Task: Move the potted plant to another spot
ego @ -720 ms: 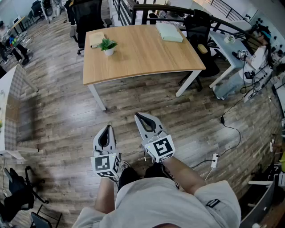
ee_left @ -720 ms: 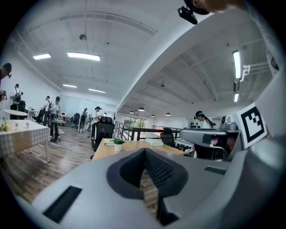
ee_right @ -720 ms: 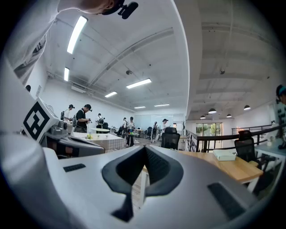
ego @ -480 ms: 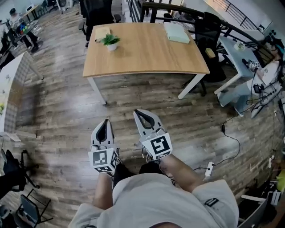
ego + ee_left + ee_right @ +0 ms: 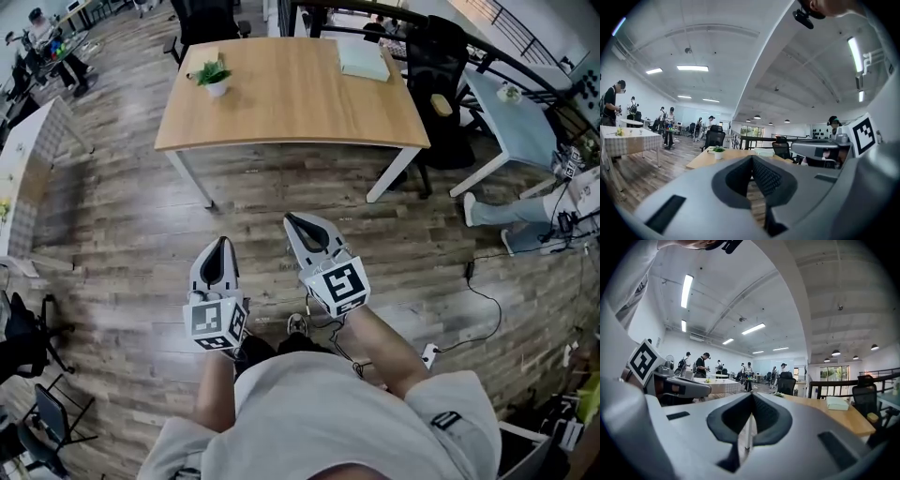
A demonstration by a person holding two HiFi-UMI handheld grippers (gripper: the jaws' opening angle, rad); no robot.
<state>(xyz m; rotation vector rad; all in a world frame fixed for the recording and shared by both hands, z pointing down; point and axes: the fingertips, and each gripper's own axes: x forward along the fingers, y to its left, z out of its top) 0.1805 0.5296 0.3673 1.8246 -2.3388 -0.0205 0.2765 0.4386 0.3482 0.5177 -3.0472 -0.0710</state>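
Potted plant (image 5: 214,75): a small green sprig in a white pot, upright and untouched at the far left corner of the wooden table (image 5: 300,103), just beside a tan pad (image 5: 205,58). In the last moment the table has slid left and grown slightly wider in the head view. This suggests an approach under way, with no grasp begun. The left gripper (image 5: 222,242) and right gripper (image 5: 292,220) hang low by the body, well apart from the plant, their jaws closed on nothing.

Your right claw (image 5: 751,395) hides most of the potted plant (image 5: 779,394) in the right gripper view; the head view's right edge cuts off a seated person (image 5: 511,208).
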